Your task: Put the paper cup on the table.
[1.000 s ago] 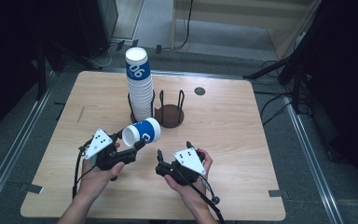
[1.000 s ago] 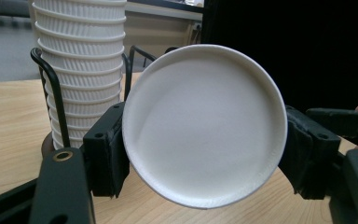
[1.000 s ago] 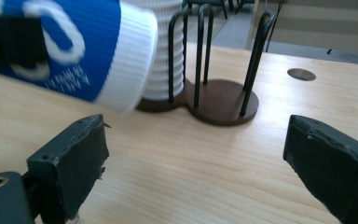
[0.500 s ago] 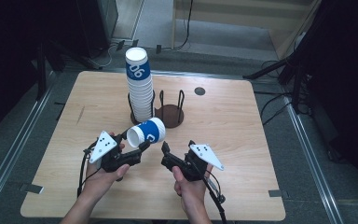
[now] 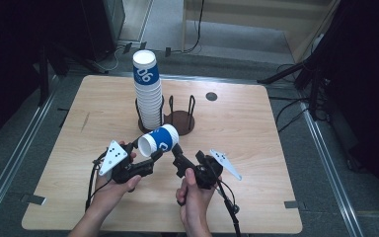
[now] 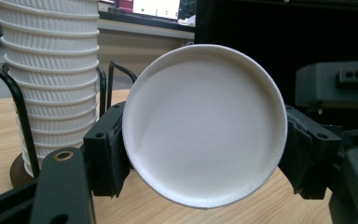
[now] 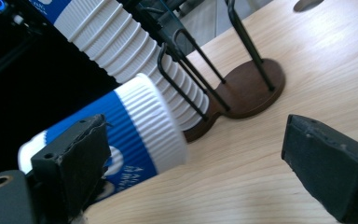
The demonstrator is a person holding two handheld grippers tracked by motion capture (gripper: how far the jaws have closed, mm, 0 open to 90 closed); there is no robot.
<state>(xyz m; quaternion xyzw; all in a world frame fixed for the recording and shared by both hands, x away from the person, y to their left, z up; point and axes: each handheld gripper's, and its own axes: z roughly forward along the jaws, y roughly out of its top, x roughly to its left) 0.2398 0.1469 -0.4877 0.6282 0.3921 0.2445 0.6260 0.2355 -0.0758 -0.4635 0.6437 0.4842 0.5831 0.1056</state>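
On my left, the left gripper (image 5: pixel 150 159) sits low over the near part of the wooden table (image 5: pixel 276 148), its jaws pinching a single blue-and-white paper cup (image 5: pixel 159 140) by the sides. The cup lies tipped over, clear of the tabletop, and in the left gripper view I look at its round white end (image 6: pixel 205 126) with a black jaw pad pressed against each side. Behind it, toward the far edge, a tall stack of ribbed white cups (image 5: pixel 148 94) stands upright in the left half of a dark wire cup holder (image 5: pixel 180 121); the top cup of that stack carries a blue band. Just to the right of the held cup, my right gripper (image 5: pixel 176 159) has its jaws spread wide, with nothing between them, one tip close beside the cup's body.
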